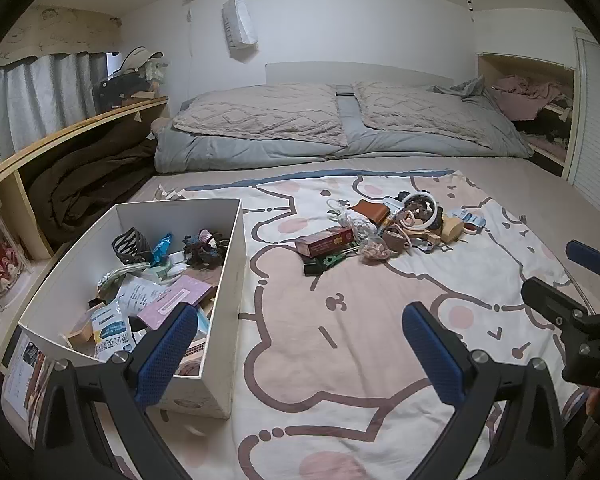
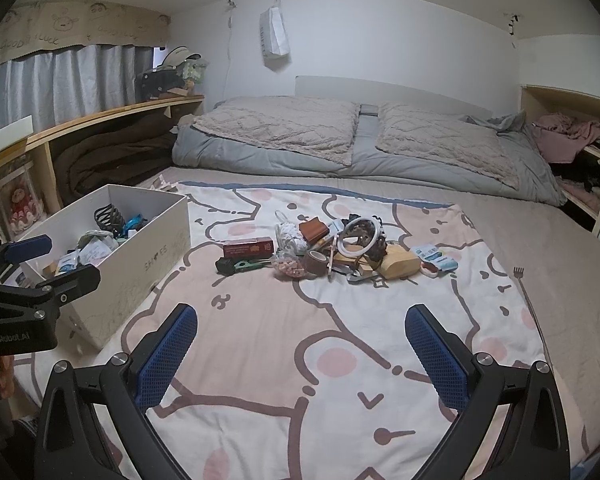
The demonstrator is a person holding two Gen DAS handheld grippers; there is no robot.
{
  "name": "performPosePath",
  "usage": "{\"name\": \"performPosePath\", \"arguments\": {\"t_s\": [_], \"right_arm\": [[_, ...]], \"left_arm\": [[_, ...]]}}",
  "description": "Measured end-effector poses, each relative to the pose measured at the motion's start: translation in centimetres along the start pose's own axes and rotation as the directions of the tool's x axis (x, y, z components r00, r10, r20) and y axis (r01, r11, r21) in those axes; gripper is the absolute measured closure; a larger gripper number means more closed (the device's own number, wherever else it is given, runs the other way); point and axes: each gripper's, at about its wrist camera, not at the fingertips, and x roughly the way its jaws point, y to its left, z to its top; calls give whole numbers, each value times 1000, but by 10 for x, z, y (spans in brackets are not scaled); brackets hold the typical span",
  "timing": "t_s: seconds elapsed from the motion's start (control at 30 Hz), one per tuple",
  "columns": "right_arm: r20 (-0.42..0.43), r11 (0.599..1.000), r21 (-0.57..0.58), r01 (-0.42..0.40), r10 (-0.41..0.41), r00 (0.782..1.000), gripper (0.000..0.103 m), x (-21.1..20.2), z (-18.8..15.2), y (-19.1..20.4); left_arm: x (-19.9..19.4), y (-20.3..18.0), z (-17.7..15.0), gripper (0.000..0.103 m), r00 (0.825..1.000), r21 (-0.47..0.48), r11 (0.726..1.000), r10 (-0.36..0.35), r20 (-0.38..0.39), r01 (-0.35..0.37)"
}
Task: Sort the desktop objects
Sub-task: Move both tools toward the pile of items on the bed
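Note:
A heap of small objects (image 1: pixel 384 228) (image 2: pixel 332 248) lies on a cartoon-print blanket (image 1: pixel 340 340) (image 2: pixel 300 360) spread over the bed: a red box (image 1: pixel 325 241) (image 2: pixel 249 249), a white ring (image 2: pixel 360 236), a brown tape roll (image 2: pixel 315 261), a wooden block (image 2: pixel 400 267). To the left stands a white box (image 1: pixel 236 264) (image 2: pixel 140 276) holding several sorted items. My left gripper (image 1: pixel 300 320) hovers open beside that box, well short of the heap. My right gripper (image 2: pixel 302 322) is open too, empty, over bare blanket in front of the heap.
Pillows and a grey duvet (image 2: pixel 340 148) fill the far end of the bed. A wooden shelf (image 1: pixel 60 136) with a dark blanket runs along the left. An open cubby (image 2: pixel 572 140) with clothes sits at the right. A thin back scratcher (image 2: pixel 526 292) lies right of the heap.

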Motion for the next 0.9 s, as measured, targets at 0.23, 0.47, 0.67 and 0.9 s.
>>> {"name": "performPosePath", "arguments": {"t_s": [0.23, 0.47, 0.67, 0.9], "right_arm": [[-4, 1000, -1, -2, 2, 1000, 0, 1, 1, -2], [-7, 1000, 2, -8, 8, 1000, 0, 4, -1, -3], [-26, 1000, 9, -18, 19, 999, 0, 11, -7, -8], [-59, 999, 33, -18, 20, 998, 0, 24, -18, -22]], "left_arm": [[1, -3, 0, 0, 1000, 2, 1000, 0, -1, 0], [6, -10, -3, 0, 1000, 16, 1000, -1, -14, 1], [15, -16, -8, 0, 999, 36, 999, 2, -39, 0], [30, -29, -16, 0, 996, 74, 997, -19, -83, 25]]}}
